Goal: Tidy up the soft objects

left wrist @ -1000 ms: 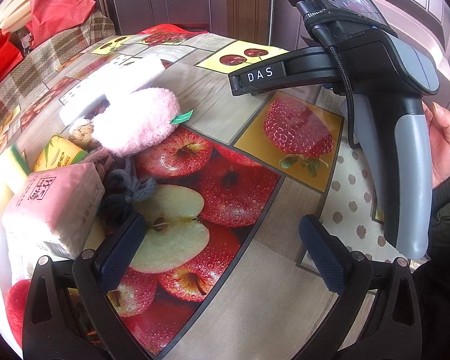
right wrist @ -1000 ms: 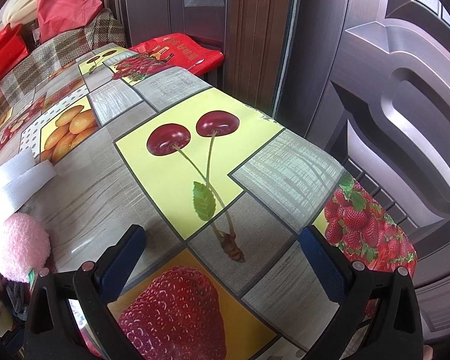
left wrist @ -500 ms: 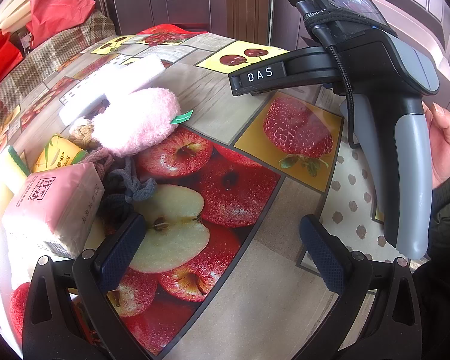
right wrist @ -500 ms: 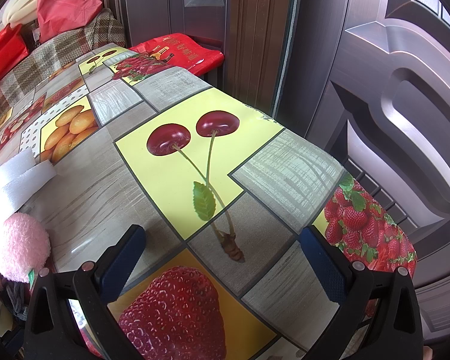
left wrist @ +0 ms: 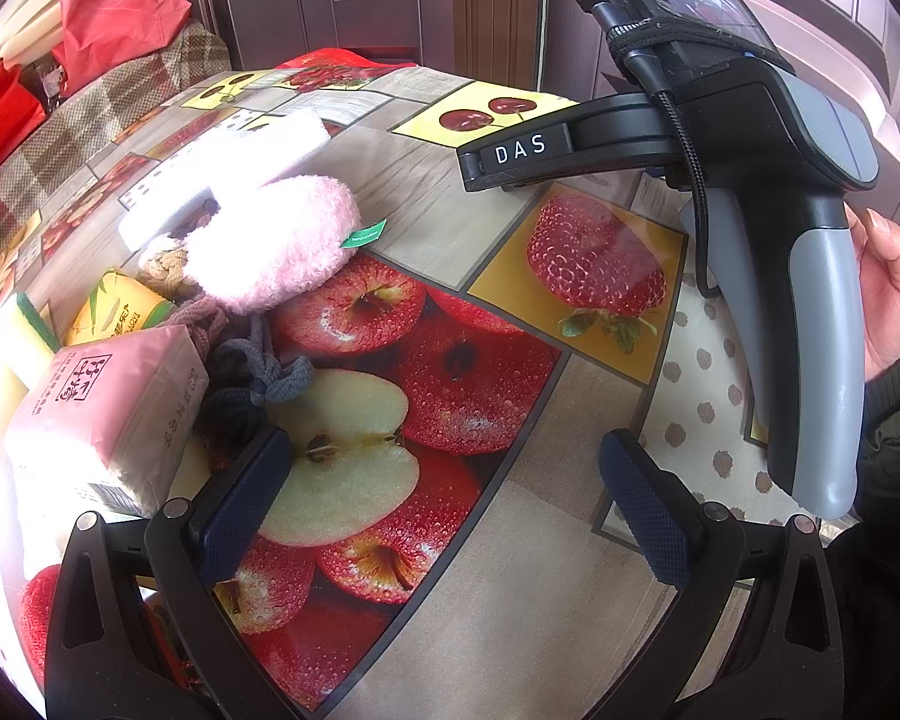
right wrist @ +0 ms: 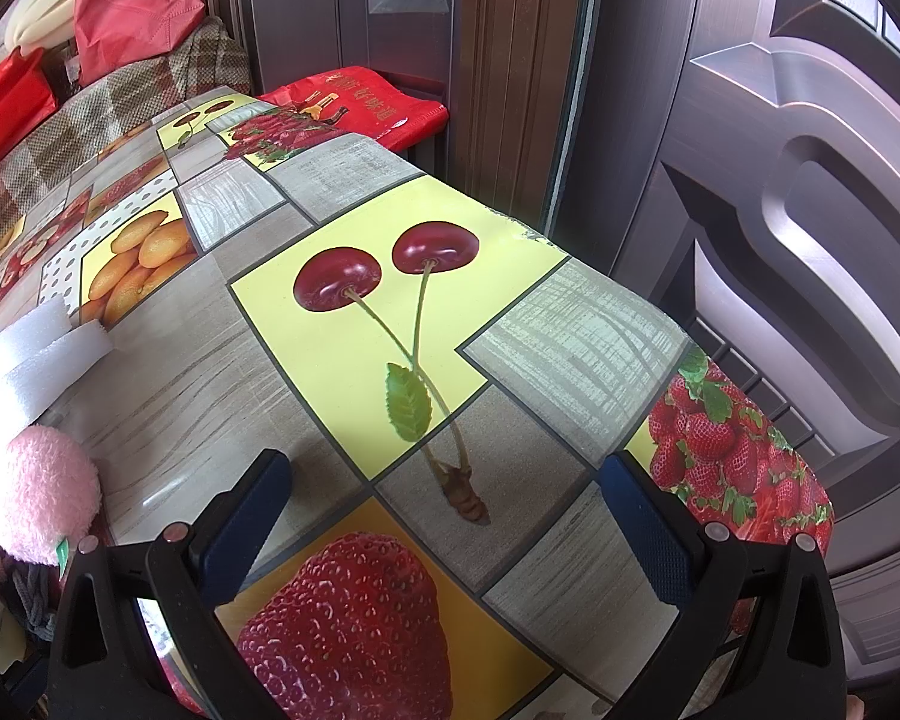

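1. While both claws are hovering over the table, the left claw is standing released and empty.
2. The right claw is likewise gaping, grasping nothing.
3. The soft pile is lying ahead-left of the left claw: pink puff, foam, tissue pack, grey cords touching one another.
4. A hand is holding the right claw's handle.

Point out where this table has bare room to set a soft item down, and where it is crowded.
Free: the cherry-print patch right of the white foam blocks, and the strawberry print right of the pink plush. Crowded: the left side, around the pink tissue pack and grey cord.
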Available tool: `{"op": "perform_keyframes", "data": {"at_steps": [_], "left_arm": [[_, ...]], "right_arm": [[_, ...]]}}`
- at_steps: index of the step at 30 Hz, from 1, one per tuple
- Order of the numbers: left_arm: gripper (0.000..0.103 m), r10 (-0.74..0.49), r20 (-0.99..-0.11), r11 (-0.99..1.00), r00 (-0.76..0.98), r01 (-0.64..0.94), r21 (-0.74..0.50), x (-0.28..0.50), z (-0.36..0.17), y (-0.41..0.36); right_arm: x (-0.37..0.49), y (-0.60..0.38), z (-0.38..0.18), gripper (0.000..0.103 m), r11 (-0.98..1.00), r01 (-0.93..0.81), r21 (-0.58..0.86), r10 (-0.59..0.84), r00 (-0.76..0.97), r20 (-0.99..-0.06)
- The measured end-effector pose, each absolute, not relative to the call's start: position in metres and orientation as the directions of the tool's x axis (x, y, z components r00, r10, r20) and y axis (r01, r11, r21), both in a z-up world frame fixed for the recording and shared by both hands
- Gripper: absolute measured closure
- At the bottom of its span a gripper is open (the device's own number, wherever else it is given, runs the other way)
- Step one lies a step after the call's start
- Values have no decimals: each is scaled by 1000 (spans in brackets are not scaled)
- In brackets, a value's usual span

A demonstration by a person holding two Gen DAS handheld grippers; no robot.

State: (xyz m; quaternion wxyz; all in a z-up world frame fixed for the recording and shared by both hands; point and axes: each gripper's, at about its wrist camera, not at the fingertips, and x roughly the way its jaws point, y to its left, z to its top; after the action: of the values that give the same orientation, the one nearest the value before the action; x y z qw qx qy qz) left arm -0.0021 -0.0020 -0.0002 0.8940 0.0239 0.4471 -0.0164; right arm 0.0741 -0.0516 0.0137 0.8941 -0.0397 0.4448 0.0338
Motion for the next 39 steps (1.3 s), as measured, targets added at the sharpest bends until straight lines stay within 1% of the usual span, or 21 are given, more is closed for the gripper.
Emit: {"op": "perform_keyframes", "data": {"at_steps": [16, 18, 20, 23, 25, 27, 29, 31, 33, 34, 35, 36, 39], "left_arm": [[1, -8, -801, 998, 599, 50, 28, -1, 0, -3], [1, -23, -797, 998, 603, 64, 19, -4, 2, -7], [1, -64, -764, 995, 642, 95, -3, -15, 14, -15], [1, -142, -680, 988, 720, 144, -54, -36, 45, -25], [1, -148, -613, 988, 776, 143, -56, -55, 70, -24], [0, -137, -537, 990, 833, 104, -90, -80, 95, -10], [0, -105, -477, 987, 872, 34, -154, -105, 110, 17], [0, -44, -433, 979, 901, -48, -199, -128, 117, 48], [0, 15, -391, 974, 920, -102, -204, -151, 116, 74], [0, 51, -389, 972, 920, -135, -192, -160, 113, 83], [0, 79, -409, 971, 909, -164, -176, -165, 108, 88], [0, 87, -447, 971, 890, -176, -161, -167, 100, 88], [0, 49, -583, 978, 811, -158, -137, -161, 71, 80]], "right_arm": [[74, -52, 14, 0, 995, -96, -41, 25, 602, -798], [74, -52, 14, 0, 995, -96, -41, 25, 602, -798], [74, -52, 14, 0, 995, -96, -41, 25, 602, -798], [74, -52, 14, 0, 995, -96, -41, 25, 602, -798], [74, -52, 14, 0, 995, -96, -41, 25, 602, -798], [74, -52, 14, 0, 995, -96, -41, 25, 602, -798], [74, -52, 14, 0, 995, -96, -41, 25, 602, -798], [74, -52, 14, 0, 995, -96, -41, 25, 602, -798], [74, -52, 14, 0, 995, -96, -41, 25, 602, -798], [74, -52, 14, 0, 995, -96, -41, 25, 602, -798], [74, -52, 14, 0, 995, -96, -41, 25, 602, -798], [74, -52, 14, 0, 995, -96, -41, 25, 602, -798], [74, -51, 14, 0, 995, -96, -41, 25, 602, -798]]}}
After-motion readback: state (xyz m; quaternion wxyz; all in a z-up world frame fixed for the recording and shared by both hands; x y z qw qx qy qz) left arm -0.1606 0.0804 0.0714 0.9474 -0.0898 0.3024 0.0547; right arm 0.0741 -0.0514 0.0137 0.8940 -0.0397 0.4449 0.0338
